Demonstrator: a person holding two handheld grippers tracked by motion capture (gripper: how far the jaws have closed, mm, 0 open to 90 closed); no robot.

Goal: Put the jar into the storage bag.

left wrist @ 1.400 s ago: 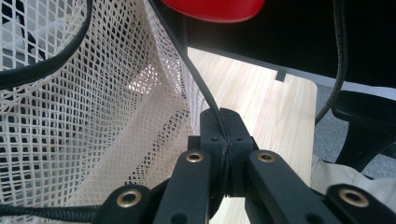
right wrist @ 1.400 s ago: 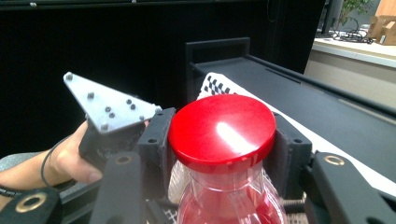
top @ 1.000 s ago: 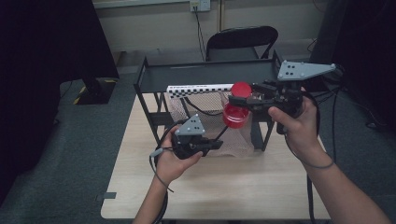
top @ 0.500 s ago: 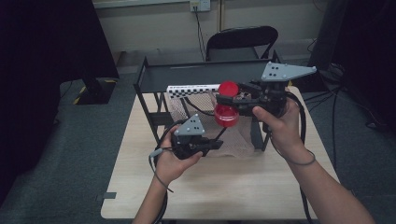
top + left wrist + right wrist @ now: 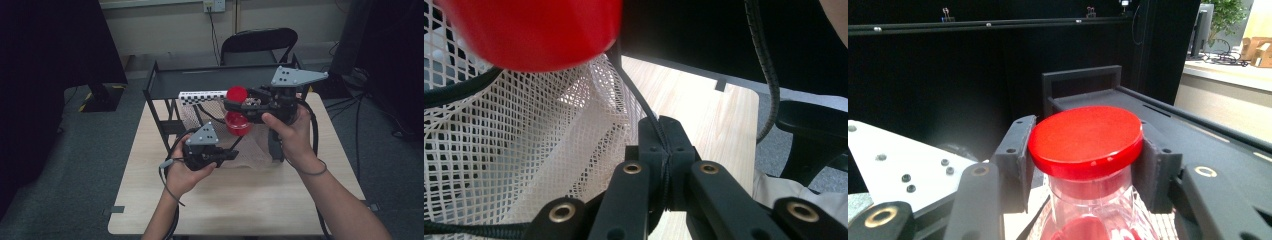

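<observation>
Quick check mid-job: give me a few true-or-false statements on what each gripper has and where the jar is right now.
1. The right gripper is shut on the red-lidded jar, just under the lid. True.
2. The jar lies on its side on the table. False: it hangs upright in the right gripper, above the white mesh bag.
3. The left gripper is shut on a thin black cord at the mesh bag's edge. True.
4. The jar's lid is off. False: the red lid is on.
5. A black metal rack stands at the table's far side. True.
6. The left gripper holds the jar. False: it holds the cord.
</observation>
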